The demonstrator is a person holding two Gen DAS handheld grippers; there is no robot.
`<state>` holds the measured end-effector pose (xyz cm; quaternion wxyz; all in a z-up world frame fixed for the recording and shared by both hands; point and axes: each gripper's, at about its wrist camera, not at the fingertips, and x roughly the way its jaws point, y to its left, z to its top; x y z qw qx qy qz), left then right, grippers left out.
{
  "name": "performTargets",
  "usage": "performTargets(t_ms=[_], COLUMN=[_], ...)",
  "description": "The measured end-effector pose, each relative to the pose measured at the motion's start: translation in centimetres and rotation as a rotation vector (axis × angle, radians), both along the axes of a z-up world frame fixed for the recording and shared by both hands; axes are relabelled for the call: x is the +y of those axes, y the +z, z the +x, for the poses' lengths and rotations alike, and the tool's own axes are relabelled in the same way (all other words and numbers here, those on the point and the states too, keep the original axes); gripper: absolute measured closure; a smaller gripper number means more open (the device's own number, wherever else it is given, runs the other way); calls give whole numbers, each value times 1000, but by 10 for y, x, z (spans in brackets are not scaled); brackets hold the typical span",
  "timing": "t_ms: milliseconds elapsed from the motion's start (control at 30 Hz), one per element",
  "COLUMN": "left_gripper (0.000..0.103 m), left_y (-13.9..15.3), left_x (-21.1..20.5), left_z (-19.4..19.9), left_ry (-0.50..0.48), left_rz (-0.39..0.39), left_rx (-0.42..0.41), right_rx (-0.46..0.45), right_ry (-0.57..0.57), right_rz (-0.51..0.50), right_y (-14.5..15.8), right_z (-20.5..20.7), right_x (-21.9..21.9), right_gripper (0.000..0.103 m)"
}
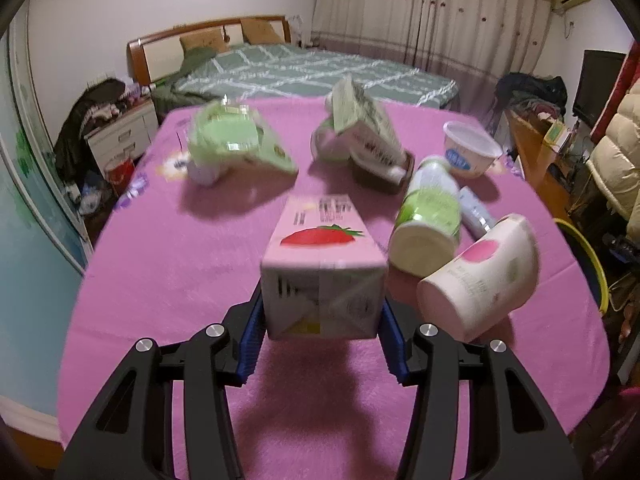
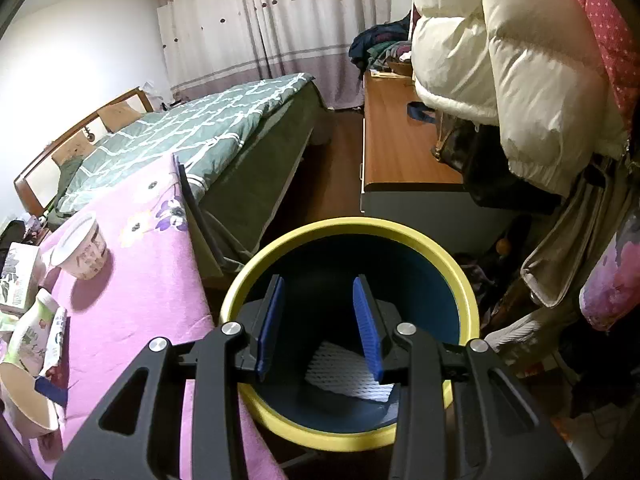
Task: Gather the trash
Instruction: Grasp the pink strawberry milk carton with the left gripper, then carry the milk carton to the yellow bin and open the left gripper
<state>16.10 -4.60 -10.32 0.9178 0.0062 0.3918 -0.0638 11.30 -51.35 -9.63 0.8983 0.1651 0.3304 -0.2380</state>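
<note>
My left gripper (image 1: 322,312) is shut on a pink strawberry milk carton (image 1: 320,264), holding its near end just above the pink tablecloth (image 1: 160,280). Beyond it lie a green-labelled bottle (image 1: 430,220), a pink-and-white cup (image 1: 480,280), a white tub (image 1: 470,152), a green wrapper (image 1: 236,140) and a folded carton (image 1: 360,128). My right gripper (image 2: 320,320) is open and empty, held over the mouth of a yellow-rimmed blue bin (image 2: 464,292). A white ribbed piece (image 2: 344,376) lies at the bin's bottom.
The bin stands on the floor off the table's right edge; its rim shows in the left wrist view (image 1: 588,256). A bed (image 2: 192,136) lies beyond the table. A wooden cabinet (image 2: 396,148) and hanging white coat (image 2: 500,60) crowd the right side.
</note>
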Motion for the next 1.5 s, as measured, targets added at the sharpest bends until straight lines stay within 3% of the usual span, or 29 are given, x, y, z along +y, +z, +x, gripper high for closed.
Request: performTargets(t_ms=[233, 567, 833, 1167, 1500], left_gripper=[53, 53, 53, 53, 53], left_y=[35, 63, 97, 113, 68], left_x=[-4, -13, -44, -155, -315], left_z=[-22, -45, -56, -36, -7], left_ry=[-18, -48, -136, -390, -631], left_rz=[5, 3, 10, -44, -44], left_rx=[-82, -128, -189, -181, -61], right_rx=[-31, -64, -79, -66, -70], right_ry=[12, 17, 21, 2, -63], right_rz=[3, 10, 1, 12, 32], right_y=[10, 20, 27, 21, 11], right_z=[-9, -21, -33, -54, -86], right_x=[3, 2, 0, -15, -46], right_gripper=[69, 69, 69, 69, 69])
